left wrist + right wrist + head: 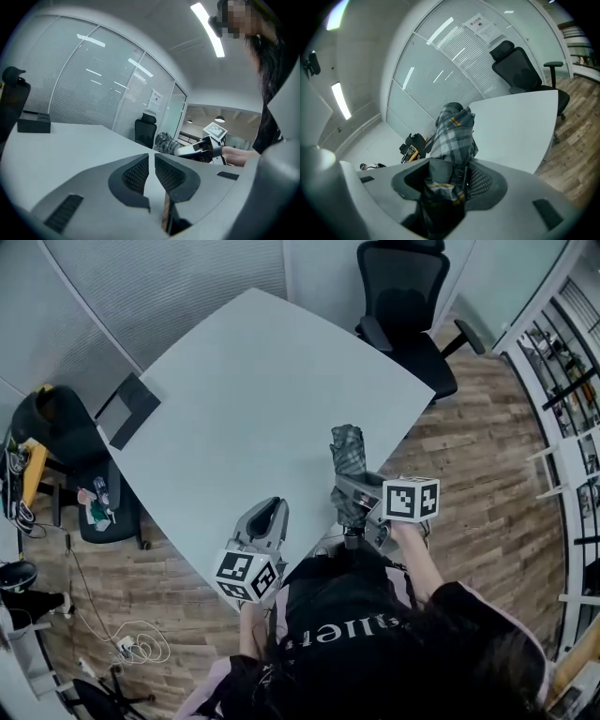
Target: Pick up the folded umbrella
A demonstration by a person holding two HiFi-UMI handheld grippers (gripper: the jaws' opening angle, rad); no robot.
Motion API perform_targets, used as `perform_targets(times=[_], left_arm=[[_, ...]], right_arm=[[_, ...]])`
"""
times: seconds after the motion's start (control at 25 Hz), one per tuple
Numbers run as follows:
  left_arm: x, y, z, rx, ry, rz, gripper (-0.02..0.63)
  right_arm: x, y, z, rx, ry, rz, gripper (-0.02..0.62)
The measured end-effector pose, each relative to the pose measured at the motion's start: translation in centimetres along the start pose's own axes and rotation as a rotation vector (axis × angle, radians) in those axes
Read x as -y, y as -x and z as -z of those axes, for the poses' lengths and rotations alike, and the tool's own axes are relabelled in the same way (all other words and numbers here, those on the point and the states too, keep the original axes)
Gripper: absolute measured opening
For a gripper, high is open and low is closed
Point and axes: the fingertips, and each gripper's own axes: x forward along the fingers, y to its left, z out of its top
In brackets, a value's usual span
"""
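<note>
The folded umbrella (349, 451) is a grey plaid bundle with thin yellow lines. It is off the pale table (244, 399), over the table's near right edge, and pokes forward and up out of my right gripper (352, 495). In the right gripper view the umbrella (454, 129) fills the space between the jaws of the right gripper (450, 176), which is shut on its lower end. My left gripper (270, 512) hovers over the table's near edge, to the left of the umbrella. Its jaws are together with nothing between them, as the left gripper view also shows the left gripper (151, 171).
A black office chair (403, 296) stands beyond the table's far side. Another chair with dark bags (56, 427) is at the left, and a flat black item (131, 409) lies at the table's left corner. Shelves (572, 381) line the right wall. Cables (131, 643) lie on the wooden floor.
</note>
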Motion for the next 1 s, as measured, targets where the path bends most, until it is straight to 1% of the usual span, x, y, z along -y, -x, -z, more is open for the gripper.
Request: perform_targets(times=[0.2, 0.4, 0.64, 1.0], left_arm=[[1.5, -0.6, 0.2, 0.003, 0.003, 0.025, 0.054], [2.6, -1.1, -0.3, 0.014, -0.005, 0.039, 0.054], [4.5, -1.4, -0.3, 0.016, -0.014, 0.028, 0.054], [11.9, -1.2, 1.5, 0.015, -0.023, 0.017, 0.054]], right_arm=[[0.1, 1.3, 0.6, -0.009, -0.010, 0.010, 0.225], [-0.2, 1.7, 0.5, -0.010, -0.023, -0.011, 0.225], [-0.1, 3.4, 1.2, -0.016, -0.024, -0.039, 0.225], [1.7, 10.1, 3.3, -0.006, -0.013, -0.055, 0.225]])
